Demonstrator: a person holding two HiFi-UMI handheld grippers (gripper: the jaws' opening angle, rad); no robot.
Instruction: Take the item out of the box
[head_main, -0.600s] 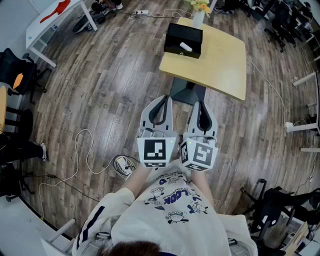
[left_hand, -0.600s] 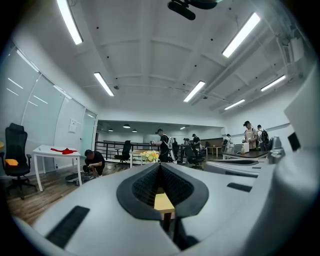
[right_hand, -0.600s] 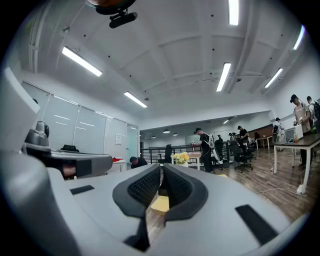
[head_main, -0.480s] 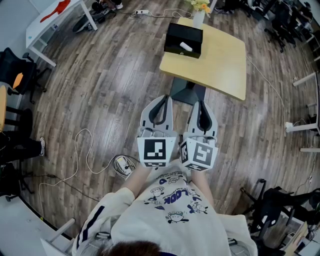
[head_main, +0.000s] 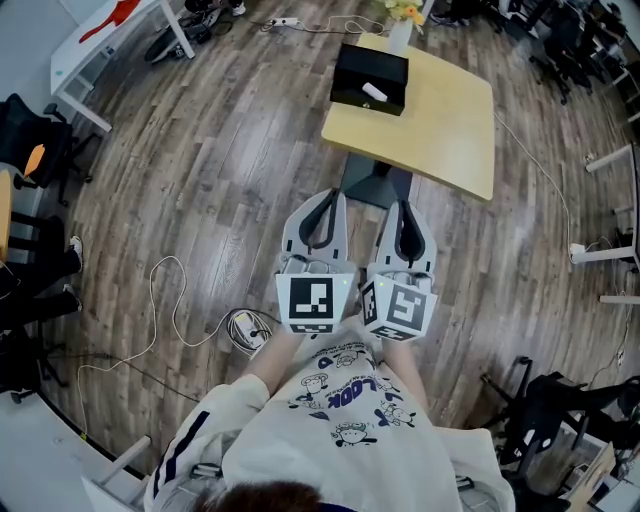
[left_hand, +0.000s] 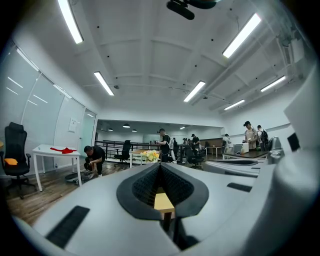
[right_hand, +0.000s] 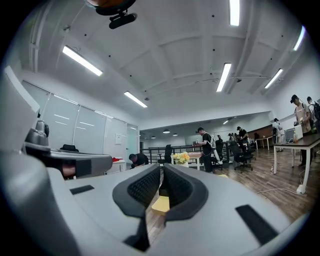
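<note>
The left tool (head_main: 326, 196) and right tool (head_main: 405, 205) are both pinched shut and empty, held side by side close to the body, pointing ahead. Well beyond them, between their lines, the black box (head_main: 369, 78) sits on the counter's (head_main: 440, 125) far left corner. The white item (head_main: 374, 92) lies slantwise inside, and neither tool is clearly nearer.

The box (head_main: 369, 80) is black, rectangular and open at the top. It stands flat on the table (head_main: 440, 130), at the table's far left corner, with its sides turned slightly askew to the table's edges. The item (head_main: 375, 92) is small, white and oblong. It lies inside the box on the dark bottom, slanted to the box's walls and in the half toward the table's middle. It is too small to tell what kind of thing it is.
</note>
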